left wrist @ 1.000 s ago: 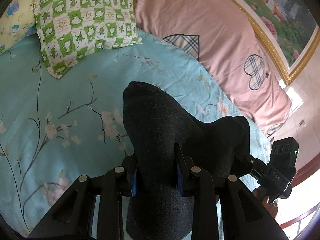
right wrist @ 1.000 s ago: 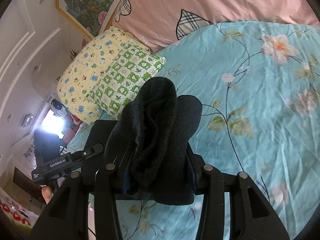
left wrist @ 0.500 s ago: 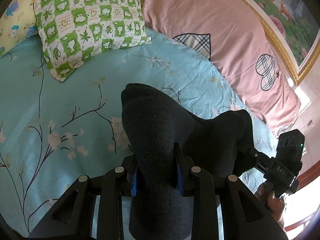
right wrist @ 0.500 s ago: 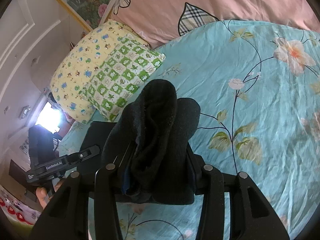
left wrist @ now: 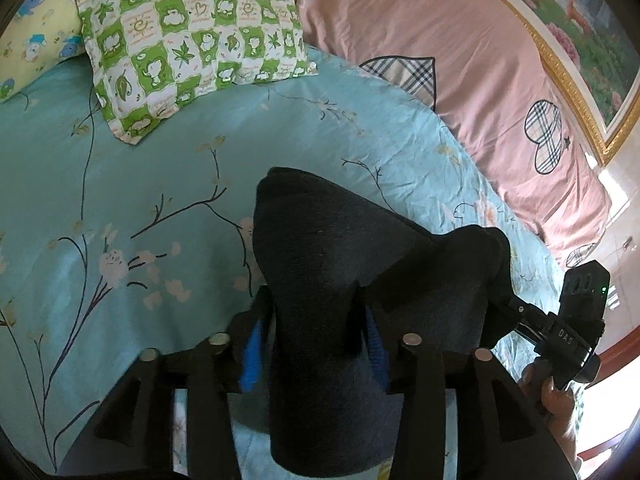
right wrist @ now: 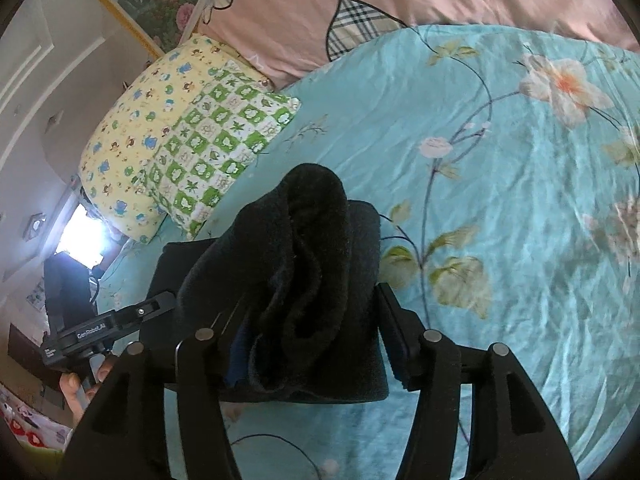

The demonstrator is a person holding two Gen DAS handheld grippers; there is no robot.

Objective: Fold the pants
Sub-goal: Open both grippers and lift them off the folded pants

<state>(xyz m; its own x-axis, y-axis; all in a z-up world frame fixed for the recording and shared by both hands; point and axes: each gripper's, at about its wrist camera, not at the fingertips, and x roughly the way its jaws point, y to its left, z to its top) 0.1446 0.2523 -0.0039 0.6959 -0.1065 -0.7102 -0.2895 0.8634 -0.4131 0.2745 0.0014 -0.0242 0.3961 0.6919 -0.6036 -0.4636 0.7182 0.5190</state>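
Both claws are clenched on the dark pants (left wrist: 320, 264): the left claw (left wrist: 316, 340) pinches one bunched edge, the right claw (right wrist: 316, 340) another. The cloth hangs between them above the turquoise floral bed (left wrist: 120, 200), with a green checked pillow (left wrist: 192, 36) farther ahead.

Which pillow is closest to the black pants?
The green-and-white checked pillow. It lies in front of the yellow cartoon pillow, nearer the pants.
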